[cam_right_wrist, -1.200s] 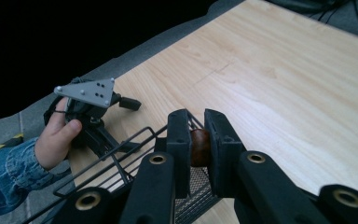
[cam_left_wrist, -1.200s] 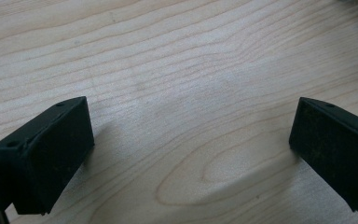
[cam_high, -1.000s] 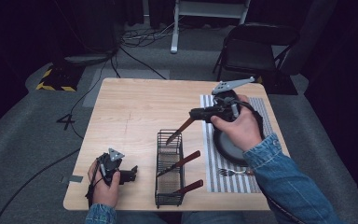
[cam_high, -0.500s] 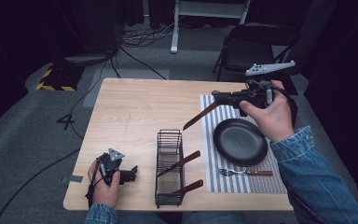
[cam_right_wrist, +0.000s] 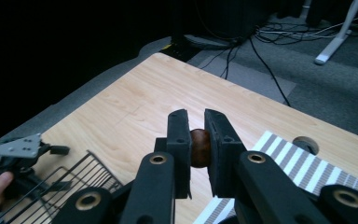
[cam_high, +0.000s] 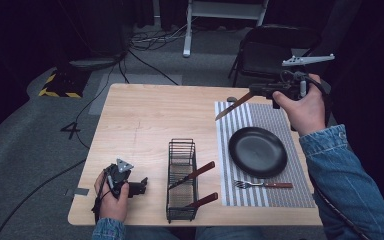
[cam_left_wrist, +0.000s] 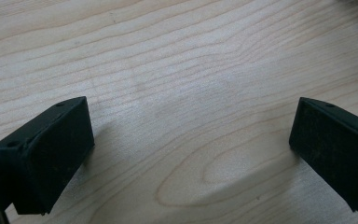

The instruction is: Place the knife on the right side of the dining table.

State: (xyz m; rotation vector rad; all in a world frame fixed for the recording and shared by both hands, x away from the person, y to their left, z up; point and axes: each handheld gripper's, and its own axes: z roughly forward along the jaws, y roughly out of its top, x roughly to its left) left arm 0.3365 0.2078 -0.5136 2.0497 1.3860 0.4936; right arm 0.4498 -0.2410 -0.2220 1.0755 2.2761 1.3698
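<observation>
I have the knife [cam_high: 232, 105] clenched by its wooden handle in my right gripper [cam_right_wrist: 196, 148], carried above the placemat's [cam_high: 260, 117] far edge beyond the plate [cam_high: 258, 151]. Next I judge: lower it beside the plate. Left gripper's [cam_high: 139, 187] fingers [cam_left_wrist: 46, 154] released, on the counter [cam_high: 145, 120].

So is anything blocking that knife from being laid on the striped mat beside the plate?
Nothing visible. The right gripper holds the wooden-handled knife in the air over the grey striped placemat; the strip beside the round black plate looks bare, and the wooden-handled fork lies nearer the person.
</observation>
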